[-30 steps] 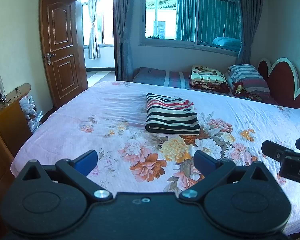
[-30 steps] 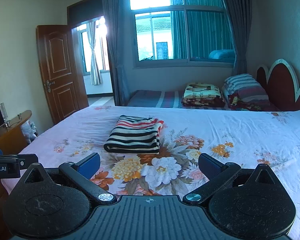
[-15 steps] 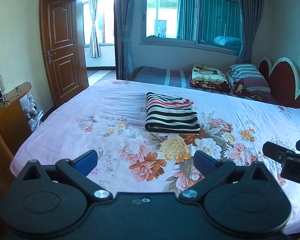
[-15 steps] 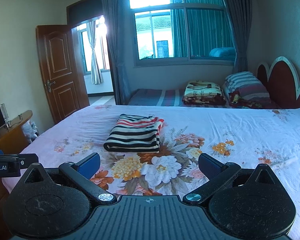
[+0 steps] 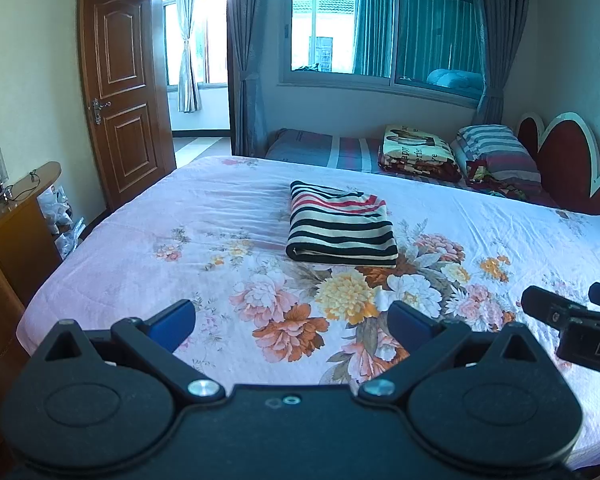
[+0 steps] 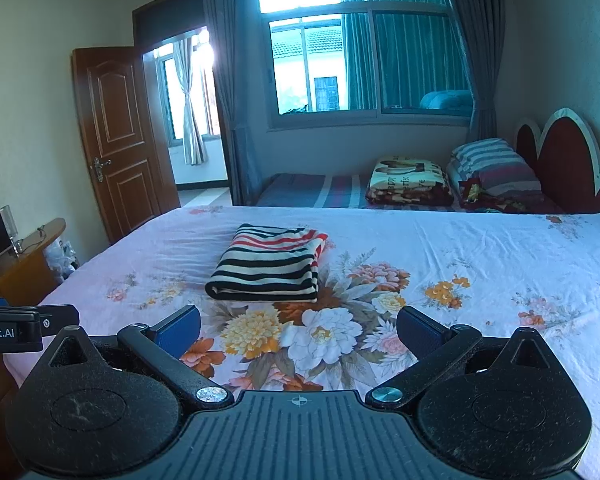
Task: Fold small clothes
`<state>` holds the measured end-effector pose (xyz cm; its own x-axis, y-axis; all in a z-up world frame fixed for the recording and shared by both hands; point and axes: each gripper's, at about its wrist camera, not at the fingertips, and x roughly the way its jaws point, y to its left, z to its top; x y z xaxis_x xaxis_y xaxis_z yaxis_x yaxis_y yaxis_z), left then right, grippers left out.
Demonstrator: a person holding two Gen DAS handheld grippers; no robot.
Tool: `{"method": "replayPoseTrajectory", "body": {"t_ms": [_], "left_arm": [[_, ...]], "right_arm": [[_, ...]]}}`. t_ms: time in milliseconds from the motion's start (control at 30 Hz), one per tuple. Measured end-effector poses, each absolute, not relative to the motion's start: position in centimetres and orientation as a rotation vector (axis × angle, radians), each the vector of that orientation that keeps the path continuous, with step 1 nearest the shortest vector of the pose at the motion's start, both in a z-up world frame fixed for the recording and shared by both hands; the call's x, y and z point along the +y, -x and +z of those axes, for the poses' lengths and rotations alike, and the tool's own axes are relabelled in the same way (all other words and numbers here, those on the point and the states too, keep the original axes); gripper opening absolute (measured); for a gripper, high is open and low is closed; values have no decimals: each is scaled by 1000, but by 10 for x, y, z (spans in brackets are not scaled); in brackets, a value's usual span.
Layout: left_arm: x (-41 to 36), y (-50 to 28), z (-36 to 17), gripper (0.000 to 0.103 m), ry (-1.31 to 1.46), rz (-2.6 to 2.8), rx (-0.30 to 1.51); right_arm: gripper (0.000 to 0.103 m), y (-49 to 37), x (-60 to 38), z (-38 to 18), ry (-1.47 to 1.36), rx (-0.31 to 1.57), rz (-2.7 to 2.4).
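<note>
A striped garment (image 5: 340,228), black, cream and red, lies folded into a neat rectangle in the middle of the bed (image 5: 140,248); it also shows in the right wrist view (image 6: 270,266). My left gripper (image 5: 292,322) is open and empty, held above the near edge of the bed, well short of the garment. My right gripper (image 6: 298,330) is open and empty too, also back from the garment. The right gripper's fingers (image 5: 548,306) show at the right edge of the left wrist view.
The bed has a pink floral sheet and a red headboard (image 5: 560,160) at the right. Folded blankets and pillows (image 5: 420,156) lie on a low bed beyond it. A wooden cabinet (image 5: 16,220) stands left, and an open door (image 5: 124,92) behind it.
Both grippers have drawn slightly back and up from the bed; the folded garment has not moved. Both stay open.
</note>
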<state>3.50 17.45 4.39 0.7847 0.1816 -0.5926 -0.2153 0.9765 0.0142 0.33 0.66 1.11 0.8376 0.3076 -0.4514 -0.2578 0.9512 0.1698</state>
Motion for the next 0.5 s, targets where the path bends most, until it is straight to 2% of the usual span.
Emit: {"method": "replayPoseTrajectory", "body": {"t_ms": [500], "left_arm": [[174,-38,41,103,54,218,633]], "right_arm": [[103,-11,7,10,-93,503,311]]}}
